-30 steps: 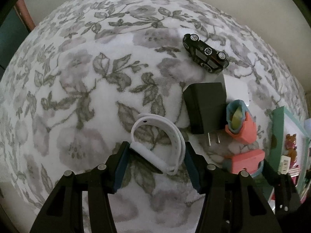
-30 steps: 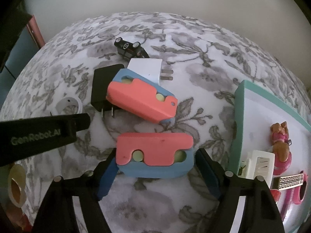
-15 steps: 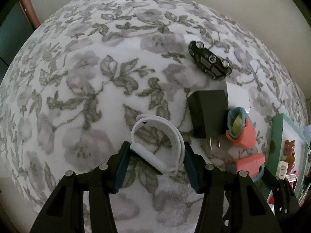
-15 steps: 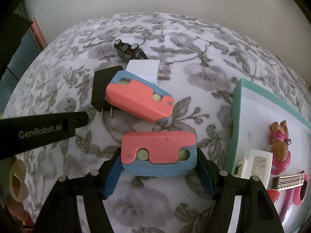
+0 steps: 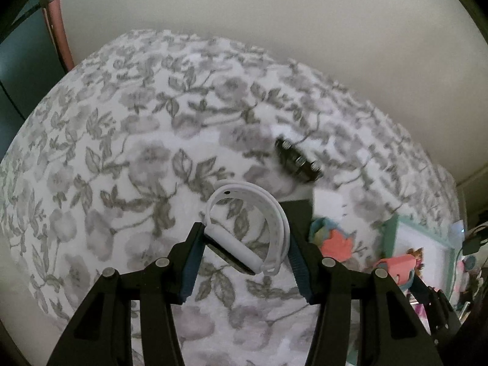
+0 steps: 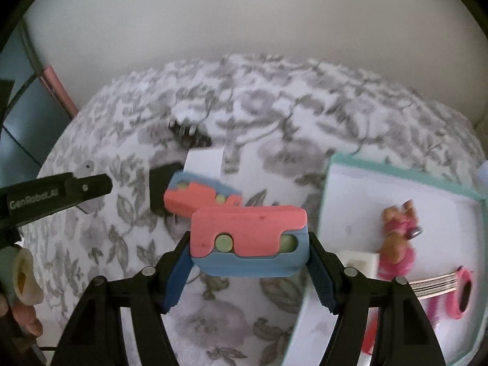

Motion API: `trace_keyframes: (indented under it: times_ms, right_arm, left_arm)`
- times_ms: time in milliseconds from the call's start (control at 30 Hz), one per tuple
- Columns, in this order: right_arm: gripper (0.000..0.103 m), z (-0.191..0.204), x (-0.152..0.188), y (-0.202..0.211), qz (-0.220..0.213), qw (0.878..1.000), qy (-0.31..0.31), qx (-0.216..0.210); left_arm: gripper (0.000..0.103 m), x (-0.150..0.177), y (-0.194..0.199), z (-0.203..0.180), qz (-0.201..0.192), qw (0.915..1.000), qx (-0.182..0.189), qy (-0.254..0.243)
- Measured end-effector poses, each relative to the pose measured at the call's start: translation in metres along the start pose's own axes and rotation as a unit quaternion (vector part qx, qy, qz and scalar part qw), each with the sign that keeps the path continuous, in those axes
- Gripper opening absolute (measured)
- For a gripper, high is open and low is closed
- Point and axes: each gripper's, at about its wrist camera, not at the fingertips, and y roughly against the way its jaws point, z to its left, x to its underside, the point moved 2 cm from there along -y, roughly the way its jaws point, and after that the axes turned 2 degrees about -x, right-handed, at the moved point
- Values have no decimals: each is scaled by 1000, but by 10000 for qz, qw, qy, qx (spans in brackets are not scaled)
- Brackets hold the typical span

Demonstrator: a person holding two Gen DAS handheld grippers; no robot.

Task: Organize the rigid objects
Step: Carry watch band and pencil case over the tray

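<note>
Left wrist view: left gripper (image 5: 244,262) clamps the white watch band (image 5: 248,228), lifted clear of the floral cloth (image 5: 122,152). The curved strap could slip sideways out of the pads

Right wrist view: right gripper (image 6: 248,270) grips the pink-and-blue block (image 6: 248,238), just beside the teal tray (image 6: 396,170). The block could catch the tray's rim on the way over

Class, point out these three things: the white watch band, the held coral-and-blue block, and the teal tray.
Watch band (image 5: 276,213), left wrist view, curved strap.
Block (image 6: 244,225), right wrist view, coral face.
Tray (image 6: 405,170), right wrist view, far rim.
</note>
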Motion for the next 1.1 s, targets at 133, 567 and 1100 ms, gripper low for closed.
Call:
trace_keyframes:
  times_ms: [133,567,1100]
  right_arm:
    - [72,-18,-5,14,-80,9995,-261,146]
    - [72,-110,3,48,-75,9890,-1327,656]
    - [73,-226,34,69,-20,9577,-2713,957]
  left_arm:
    - [55,-2,16,-12,-197,9998,98,-8]
    - [55,18,43,-94,-423,9951,441,-782]
    - [55,82,39,-233,-192,9698,627,-2348]
